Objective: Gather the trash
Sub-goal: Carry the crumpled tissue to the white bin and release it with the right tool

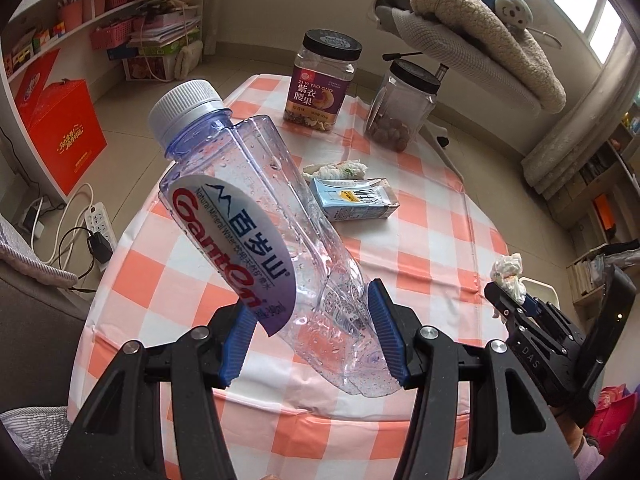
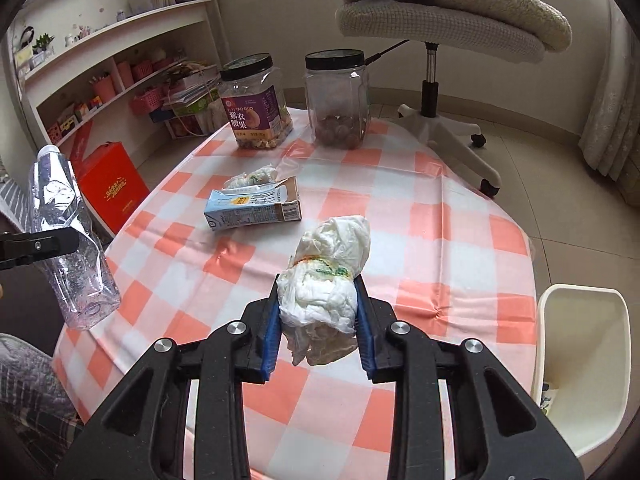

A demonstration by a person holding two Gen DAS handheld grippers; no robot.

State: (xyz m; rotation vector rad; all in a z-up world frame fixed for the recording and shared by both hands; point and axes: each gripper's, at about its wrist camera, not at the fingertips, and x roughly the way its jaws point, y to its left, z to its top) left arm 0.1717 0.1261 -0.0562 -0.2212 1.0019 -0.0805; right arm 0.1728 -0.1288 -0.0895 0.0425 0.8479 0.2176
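Over the checked table (image 2: 460, 240), both claws were pinching trash.

At the bottom centre of the left wrist view, the left gripper (image 1: 312, 332) pinched the base of an empty water bottle (image 1: 256, 216), which tilted toward the upper left with its white cap on. In the right wrist view, the right gripper (image 2: 318, 320) squeezed a crumpled tissue wad (image 2: 328, 276). Mid-frame lay a flattened milk carton (image 2: 252, 206) touching a second tissue wad (image 2: 252, 176). Behind stood two black-lidded jars (image 2: 256, 104). A white bin (image 2: 580, 360) sat at lower right.
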